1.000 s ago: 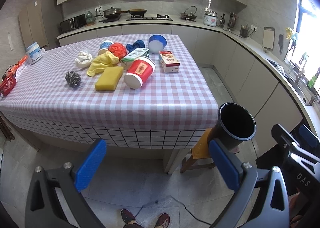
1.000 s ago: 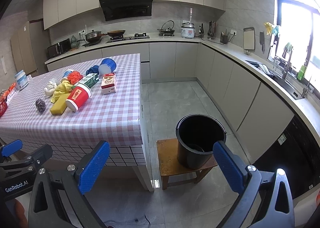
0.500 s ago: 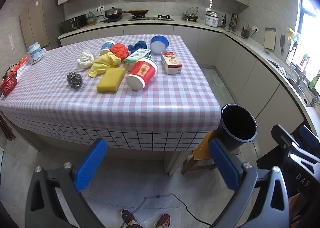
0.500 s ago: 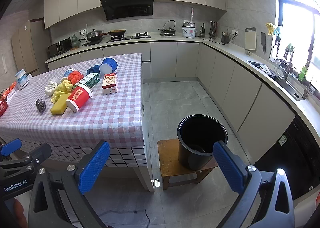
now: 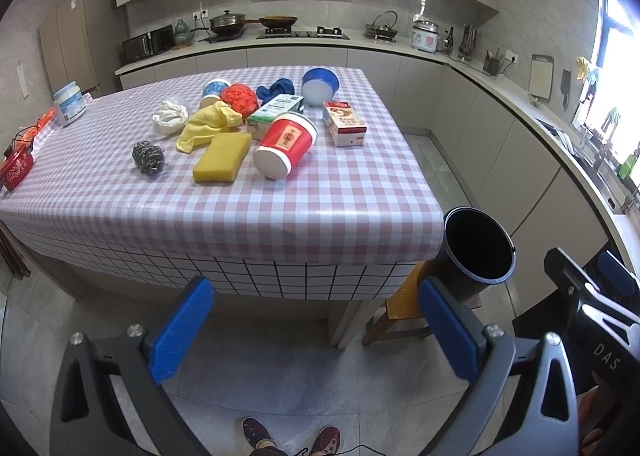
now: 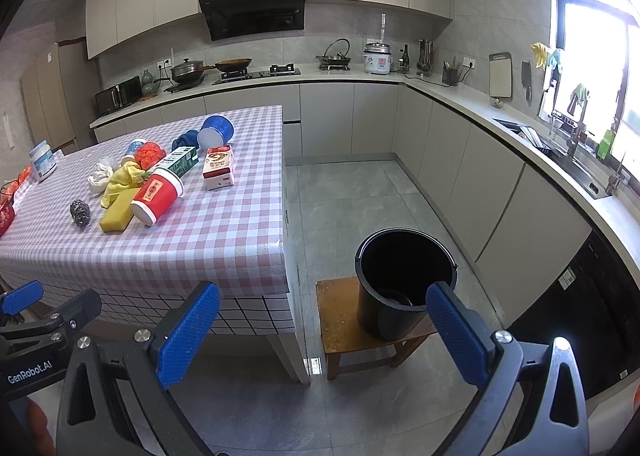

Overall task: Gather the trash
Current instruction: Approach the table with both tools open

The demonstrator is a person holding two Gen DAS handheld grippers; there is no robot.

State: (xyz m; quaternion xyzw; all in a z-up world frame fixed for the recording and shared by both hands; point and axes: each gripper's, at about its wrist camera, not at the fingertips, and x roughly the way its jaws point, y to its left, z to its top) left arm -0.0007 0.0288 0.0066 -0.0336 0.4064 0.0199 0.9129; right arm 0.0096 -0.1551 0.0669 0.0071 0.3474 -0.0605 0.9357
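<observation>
While both grippers hang short of the near edge, the checked table point(image 5: 248, 208) carries the clutter toward its far right corner. Beside that edge, a black bucket point(image 6: 404, 280) stands on a wooden stool point(image 6: 340, 320). Left gripper point(image 5: 316, 320) and right gripper point(image 6: 324, 332) are spread wide, empty. Red cup point(image 5: 286, 146) lies tipped beside the yellow sponge point(image 5: 222, 152), steel scourer point(image 5: 148, 156) left of them.

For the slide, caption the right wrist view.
Open right gripper faces a black bucket on a wooden stool beside the cluttered checkered table.
</observation>
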